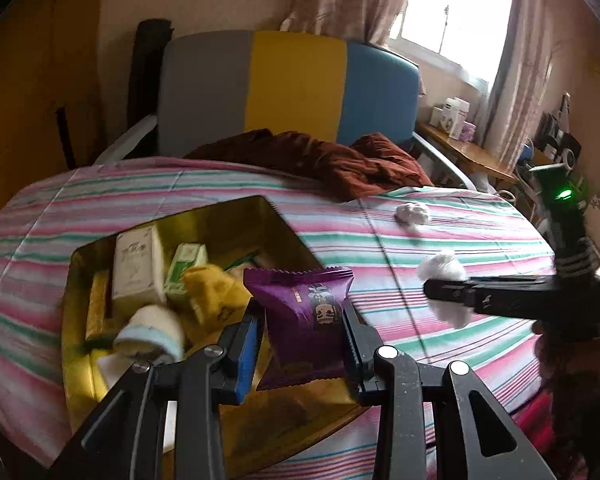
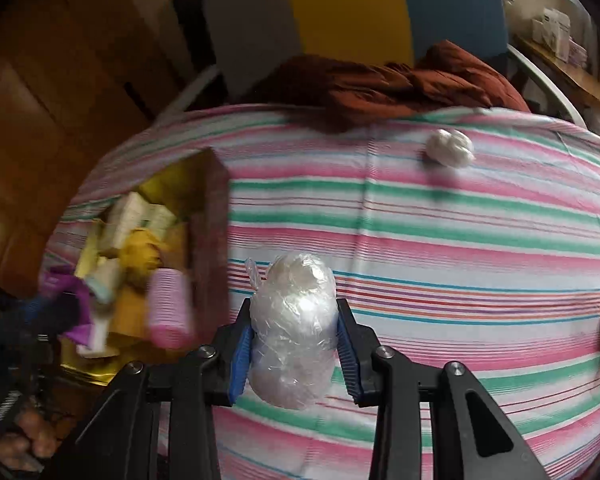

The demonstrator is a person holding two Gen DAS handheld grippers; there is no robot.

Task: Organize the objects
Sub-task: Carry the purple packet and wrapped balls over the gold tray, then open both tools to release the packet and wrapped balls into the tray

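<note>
**Both tongs carrying items over the striped bed**

Striped bedding [image 1: 420, 248] in pink, green and white is lying under everything, with a rust-coloured cloth [image 1: 324, 160] bunched at its far edge. Left tongs [image 1: 300, 328] are gripping a purple snack packet [image 1: 304, 316] above the near corner of a gold box [image 1: 260, 216] crowded with small cartons. Right tongs [image 2: 296, 332] are squeezing a clear-wrapped white ball [image 2: 292, 328] over the bedding, beside the box. Another white ball [image 2: 450, 147] is sitting farther off on the sheet.

purple packet [image 1: 304, 320] – held, wrapped ball [image 2: 294, 332] – held
</note>
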